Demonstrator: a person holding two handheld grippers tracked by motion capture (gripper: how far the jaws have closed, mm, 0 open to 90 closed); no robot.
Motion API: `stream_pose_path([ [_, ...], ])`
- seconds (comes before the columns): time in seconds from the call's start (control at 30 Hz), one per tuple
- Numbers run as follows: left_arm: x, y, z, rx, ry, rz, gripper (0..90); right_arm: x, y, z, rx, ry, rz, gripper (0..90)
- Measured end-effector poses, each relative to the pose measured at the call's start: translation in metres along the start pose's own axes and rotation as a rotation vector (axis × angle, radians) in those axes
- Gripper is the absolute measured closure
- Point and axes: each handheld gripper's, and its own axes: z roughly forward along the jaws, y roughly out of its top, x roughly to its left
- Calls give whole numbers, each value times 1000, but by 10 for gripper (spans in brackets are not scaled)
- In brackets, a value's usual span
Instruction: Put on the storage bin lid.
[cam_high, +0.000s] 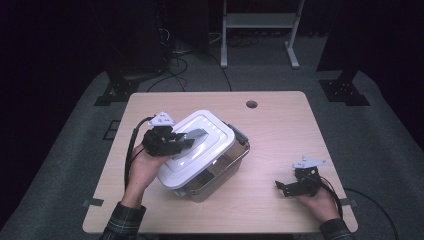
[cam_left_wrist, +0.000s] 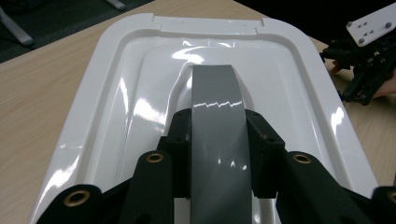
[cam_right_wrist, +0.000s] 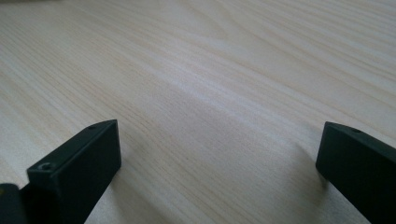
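Gripping the lid's grey handle (cam_left_wrist: 217, 135), the left claw (cam_left_wrist: 218, 154) sits clenched atop the white lid (cam_left_wrist: 116, 107).

A light wooden table (cam_high: 280, 130) with a round hole (cam_high: 251, 104) stands on grey carpet (cam_high: 380, 145) before a white frame (cam_high: 260, 20).
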Motion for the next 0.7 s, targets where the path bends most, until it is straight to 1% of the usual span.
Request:
stream_pose_path([
  [0.3, -7, 5, 6, -6, -13, -1, 663, 0, 0, 0, 0, 0, 1, 0],
  [0.53, -12, 10, 14, 7, -20, 8, 663, 0, 0, 0, 0, 1, 1, 0],
  [0.6, -13, 11, 17, 12, -22, 17, 663, 0, 0, 0, 0, 1, 1, 0],
  [0.7, -15, 12, 21, 15, -24, 12, 663, 0, 0, 0, 0, 1, 1, 0],
])
